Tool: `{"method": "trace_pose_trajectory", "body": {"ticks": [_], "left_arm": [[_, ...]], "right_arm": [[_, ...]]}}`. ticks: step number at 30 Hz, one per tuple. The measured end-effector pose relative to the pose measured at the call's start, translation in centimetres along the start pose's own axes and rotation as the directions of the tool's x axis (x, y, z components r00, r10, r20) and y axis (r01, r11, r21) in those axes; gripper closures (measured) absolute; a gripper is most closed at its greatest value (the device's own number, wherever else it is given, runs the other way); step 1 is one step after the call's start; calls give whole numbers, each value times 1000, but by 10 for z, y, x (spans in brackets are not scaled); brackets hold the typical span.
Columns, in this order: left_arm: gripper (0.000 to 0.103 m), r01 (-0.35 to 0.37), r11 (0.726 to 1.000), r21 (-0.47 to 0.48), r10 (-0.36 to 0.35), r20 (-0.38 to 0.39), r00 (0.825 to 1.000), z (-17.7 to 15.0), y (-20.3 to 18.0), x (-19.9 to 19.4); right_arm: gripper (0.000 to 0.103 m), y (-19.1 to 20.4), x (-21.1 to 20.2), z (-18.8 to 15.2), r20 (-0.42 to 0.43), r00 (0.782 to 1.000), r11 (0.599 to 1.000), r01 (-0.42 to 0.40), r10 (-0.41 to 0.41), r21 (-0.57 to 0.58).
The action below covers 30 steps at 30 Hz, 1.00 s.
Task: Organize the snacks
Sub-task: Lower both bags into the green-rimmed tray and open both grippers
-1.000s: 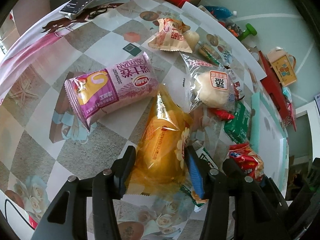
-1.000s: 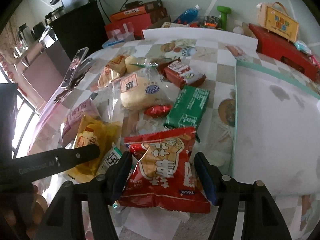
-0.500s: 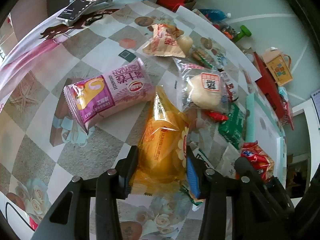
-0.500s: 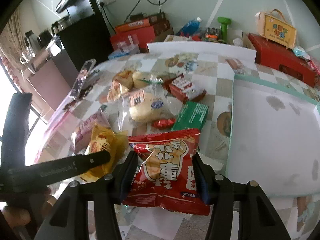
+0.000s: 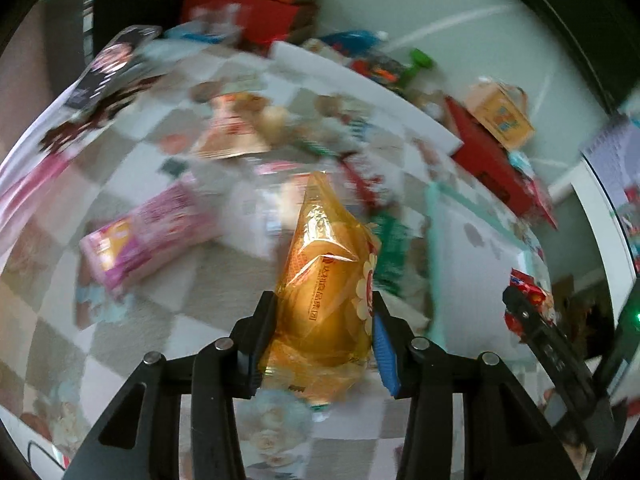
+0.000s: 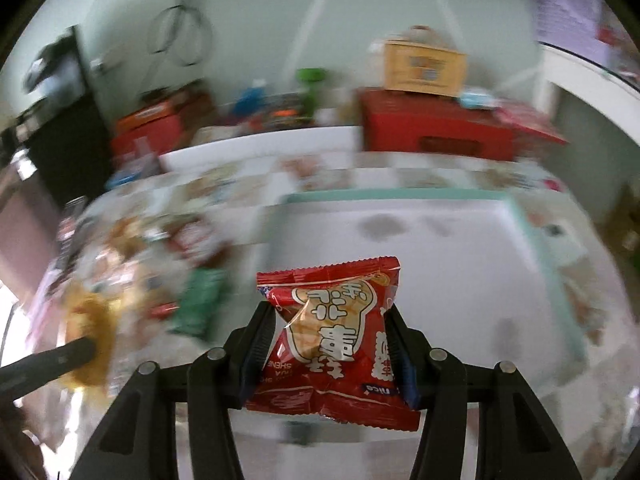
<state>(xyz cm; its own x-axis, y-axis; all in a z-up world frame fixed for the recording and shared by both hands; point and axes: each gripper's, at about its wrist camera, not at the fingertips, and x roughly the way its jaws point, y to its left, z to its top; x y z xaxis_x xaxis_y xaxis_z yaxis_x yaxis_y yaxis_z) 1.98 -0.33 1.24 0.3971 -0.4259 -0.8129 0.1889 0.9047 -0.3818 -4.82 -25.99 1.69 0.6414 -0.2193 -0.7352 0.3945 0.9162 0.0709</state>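
Note:
My left gripper [image 5: 323,320] is shut on a yellow snack bag [image 5: 328,280], which hangs lifted off the checkered tablecloth. My right gripper [image 6: 330,332] is shut on a red snack packet [image 6: 336,336] and holds it in the air over the white tray with a mint rim [image 6: 400,197]. The right gripper with its red packet [image 5: 528,304] also shows at the right of the left wrist view. At the left of the right wrist view is the yellow bag [image 6: 90,332] on the left gripper's finger. Both views are motion-blurred.
On the table lie a pink packet [image 5: 148,236], a green packet [image 6: 198,300], an orange-white packet [image 5: 228,132] and other wrapped snacks. A phone [image 5: 108,64] rests at the far left. Behind the tray stand a red box [image 6: 436,128] and a yellow carton [image 6: 424,64].
Both grippers closed on their packets and lifted them off the table. The right gripper swung right, from the snack pile to over the white tray. The left one rose with the yellow bag.

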Motion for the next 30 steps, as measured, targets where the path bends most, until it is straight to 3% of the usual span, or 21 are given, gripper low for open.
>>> {"method": "trace_pose_trajectory", "body": {"ticks": [6,14,21,24,27,30], "left_arm": [[57,65,987,149,-68,9,998,19,-65,14],[56,145,935,325,-141,-34,989,28,-152,58],[56,150,904,401,-133,-71,989,15,-189,92],[39,114,906,409,-98,-60,993,12,-186,93],[31,128,917,378,-115,-56,992,14,-174,87],[15,63,927,370,-74,16,997,16,-160,75]], "right_arm": [[46,-60,2,5,-8,983,980,183,-183,81],[46,-121,11,-2,-87,965,940,261,-248,218],[44,-153,13,-9,-115,959,912,283,-260,299],[40,-155,12,-9,-118,956,906,292,-268,306],[36,-151,10,-7,-104,960,914,280,-261,295],[17,-147,9,-6,-87,967,922,254,-239,293]]}}
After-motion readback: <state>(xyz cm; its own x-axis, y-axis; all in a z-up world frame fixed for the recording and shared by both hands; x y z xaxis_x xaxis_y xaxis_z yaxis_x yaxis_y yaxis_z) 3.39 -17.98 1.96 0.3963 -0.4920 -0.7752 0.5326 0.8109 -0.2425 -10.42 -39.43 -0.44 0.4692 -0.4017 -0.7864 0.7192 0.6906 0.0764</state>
